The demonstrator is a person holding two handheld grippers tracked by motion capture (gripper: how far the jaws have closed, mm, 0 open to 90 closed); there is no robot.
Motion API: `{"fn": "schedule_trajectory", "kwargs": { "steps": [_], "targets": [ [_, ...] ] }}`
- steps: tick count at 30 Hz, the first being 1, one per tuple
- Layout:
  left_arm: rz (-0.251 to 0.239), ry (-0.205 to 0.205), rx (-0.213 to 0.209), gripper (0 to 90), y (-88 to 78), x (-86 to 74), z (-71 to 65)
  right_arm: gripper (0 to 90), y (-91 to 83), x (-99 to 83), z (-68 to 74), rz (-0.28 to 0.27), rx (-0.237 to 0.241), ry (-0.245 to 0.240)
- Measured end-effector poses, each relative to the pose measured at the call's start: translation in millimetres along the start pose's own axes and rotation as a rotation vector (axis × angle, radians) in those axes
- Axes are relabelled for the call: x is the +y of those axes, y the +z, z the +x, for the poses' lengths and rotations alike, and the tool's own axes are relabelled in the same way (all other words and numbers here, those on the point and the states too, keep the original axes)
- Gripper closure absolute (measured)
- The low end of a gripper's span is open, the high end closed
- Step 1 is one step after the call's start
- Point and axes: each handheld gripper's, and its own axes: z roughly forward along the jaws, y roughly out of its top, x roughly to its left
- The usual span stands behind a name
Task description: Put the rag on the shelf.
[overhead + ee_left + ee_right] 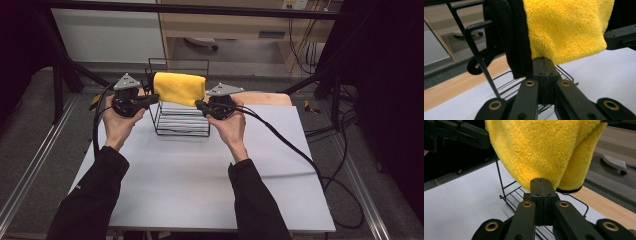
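Two hands come in from the near edge of a white tabletop [200, 180], each carrying a set of tongs, and meet at a black wire rack [182, 120] that stands toward the far side of the sheet. Over the top of that rack hangs a yellow cloth [180, 88], thick and fleecy, folded so that its lower edge sits above the rack's wire floor; the left gripper view shows a black towel [509, 37] draped beside it on the same bar. The left tongs [150, 98] are at the cloth's left end and the right tongs [200, 105] at its right end, both held roughly level and pointing inward toward each other. In the left gripper view the left tongs [543, 65] have their jaws pressed flat together, the tip just under the cloth's lower corner; whether any fabric is pinched there cannot be told. In the right gripper view the right tongs [541, 185] are likewise fully closed, the tip meeting the cloth's underside. Black cables trail from both tools across the sheet.
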Motion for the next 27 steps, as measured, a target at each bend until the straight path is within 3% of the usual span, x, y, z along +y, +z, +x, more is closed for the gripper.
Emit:
{"fn": "schedule_trajectory", "kwargs": {
  "steps": [7,12,18,27],
  "targets": [
    [-0.012,-0.003,-0.014,88.9,-3.4,-2.0,-0.3,84.0,-8.0,0.1,0.1,-0.034,0.021,-0.003],
    [-0.01,0.001,-0.028,76.6,-14.5,-8.3,-1.2,75.4,-24.7,1.6,2.5,-0.053,0.047,-0.002],
    [0.01,-0.003,-0.036,62.2,-26.9,-20.0,1.0,62.0,-42.8,-5.3,2.0,-0.038,0.052,0.009],
    [0.061,0.002,-0.036,42.2,-36.8,-49.2,0.0,36.0,-64.1,-25.6,-7.3,0.028,0.035,0.044]
  ]
}}
